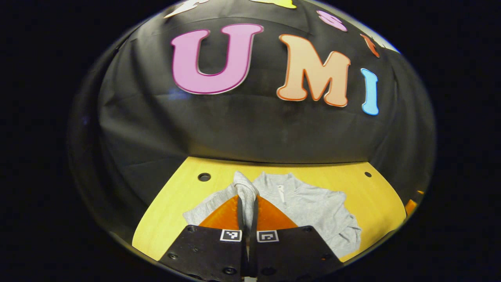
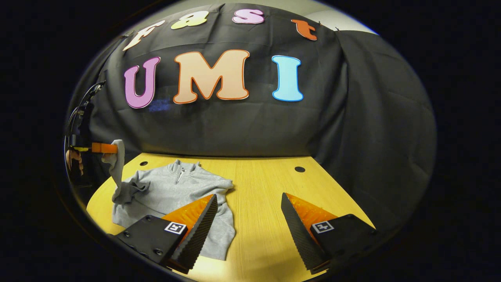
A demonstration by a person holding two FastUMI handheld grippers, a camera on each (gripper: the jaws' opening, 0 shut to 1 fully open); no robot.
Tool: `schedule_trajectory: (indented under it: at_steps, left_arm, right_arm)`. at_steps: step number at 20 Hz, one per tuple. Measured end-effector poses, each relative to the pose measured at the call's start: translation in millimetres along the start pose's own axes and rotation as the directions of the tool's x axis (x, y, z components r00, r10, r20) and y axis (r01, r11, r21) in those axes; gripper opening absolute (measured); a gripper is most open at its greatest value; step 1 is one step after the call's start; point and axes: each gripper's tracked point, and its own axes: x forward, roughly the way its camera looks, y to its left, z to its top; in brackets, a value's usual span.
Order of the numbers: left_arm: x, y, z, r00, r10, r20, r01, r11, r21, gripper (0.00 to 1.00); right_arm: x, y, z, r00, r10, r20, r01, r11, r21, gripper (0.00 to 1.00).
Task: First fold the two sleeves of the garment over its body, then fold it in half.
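Observation:
A grey zip-neck sweatshirt (image 1: 309, 207) lies on the yellow table (image 1: 184, 188), collar toward the wall. In the left gripper view my left gripper (image 1: 247, 196) is shut on the end of one sleeve (image 1: 244, 188), which bunches up between its fingers. The right gripper view shows that same gripper (image 2: 111, 148) at the far left, lifted above the table with the sleeve (image 2: 117, 172) hanging from it down to the sweatshirt (image 2: 176, 192). A hand (image 2: 74, 160) holds it. My right gripper (image 2: 250, 205) stands open over the table, its left finger above the sweatshirt's near edge.
The black cloth wall (image 2: 235, 125) closes the back of the table. Round holes (image 2: 300, 169) sit near the table's far corners. Bare wood (image 2: 266, 184) stretches to the right of the sweatshirt.

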Motion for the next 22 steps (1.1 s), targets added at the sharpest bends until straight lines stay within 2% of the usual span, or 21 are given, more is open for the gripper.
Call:
schedule_trajectory:
  at_steps: [8,15,18,22]
  left_arm:
    - [23.6,-102.4,1.4,0.990,-0.140,-0.014,0.141,0.989,0.049,0.00]
    - [44.6,-178.0,-21.0,0.970,-0.241,-0.035,0.241,0.971,-0.002,0.00]
    - [57.9,-206.7,-35.8,0.963,-0.262,-0.060,0.263,0.965,0.009,0.00]
    - [75.0,-230.2,-65.3,0.967,-0.229,-0.112,0.234,0.972,0.033,0.00]
  right_arm:
    - [-9.1,-33.9,-9.4,0.999,-0.043,-0.013,0.043,0.999,0.007,1.00]
    - [-23.0,-77.5,-24.5,0.995,-0.092,-0.039,0.092,0.996,0.004,1.00]
    - [-25.6,-98.5,-30.7,0.992,-0.117,-0.048,0.117,0.993,0.002,1.00]
    - [-21.8,-129.6,-31.9,0.988,-0.144,-0.056,0.145,0.989,0.015,1.00]
